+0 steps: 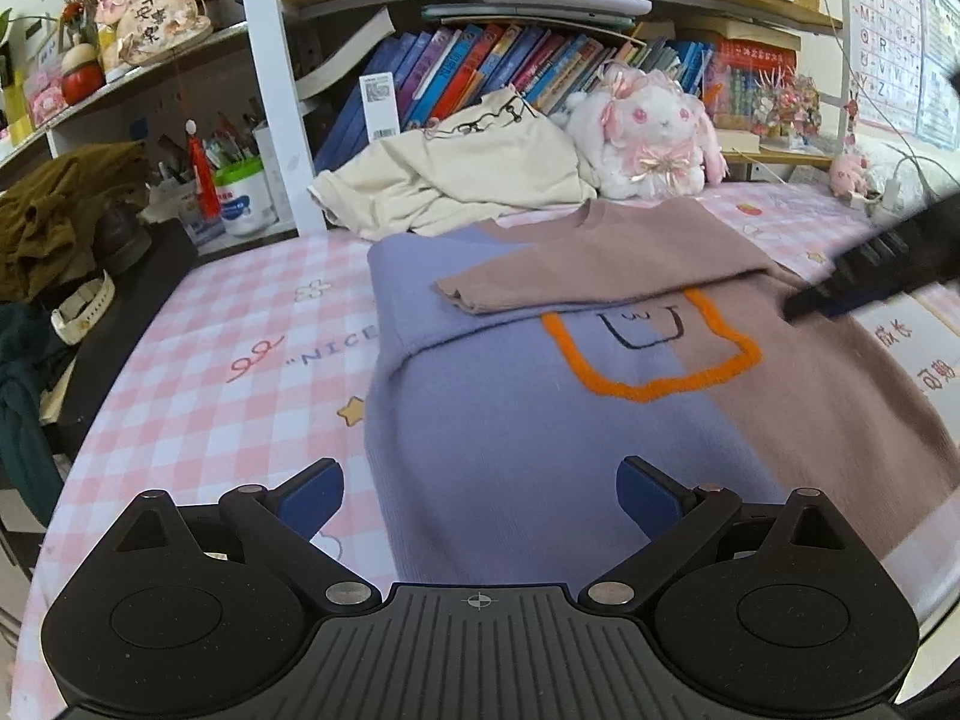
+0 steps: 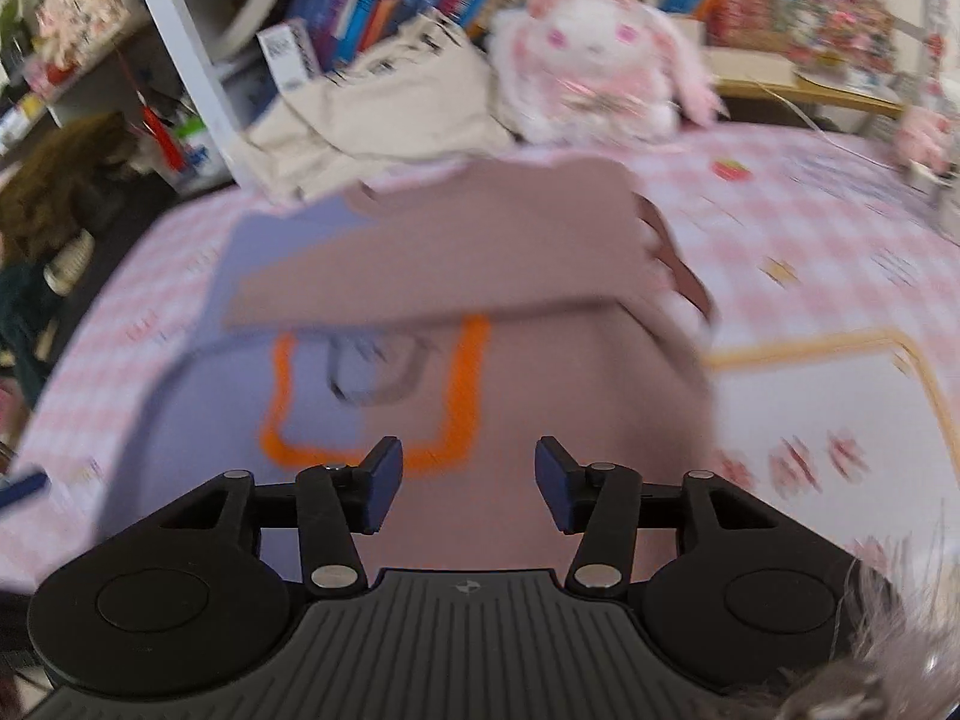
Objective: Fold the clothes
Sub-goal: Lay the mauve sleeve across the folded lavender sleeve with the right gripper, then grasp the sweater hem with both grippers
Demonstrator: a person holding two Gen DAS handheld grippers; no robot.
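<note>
A sweater, half lavender and half dusty pink (image 1: 540, 420) with an orange outlined pocket, lies flat on the pink checked bedsheet (image 1: 210, 372). Its pink sleeve (image 1: 600, 276) is folded across the chest. My left gripper (image 1: 480, 498) is open and empty, just above the sweater's lavender lower part. My right gripper (image 2: 468, 483) is open and empty above the sweater (image 2: 420, 276); its view is motion-blurred. It also shows in the left wrist view (image 1: 870, 282) as a dark blurred shape at the sweater's right side.
A cream garment (image 1: 456, 180) lies crumpled behind the sweater, with a white and pink plush rabbit (image 1: 648, 138) beside it. Bookshelves (image 1: 510, 66) stand at the back. An olive garment (image 1: 66, 210) and clutter sit at the left edge. A cable and plug (image 1: 888, 192) lie far right.
</note>
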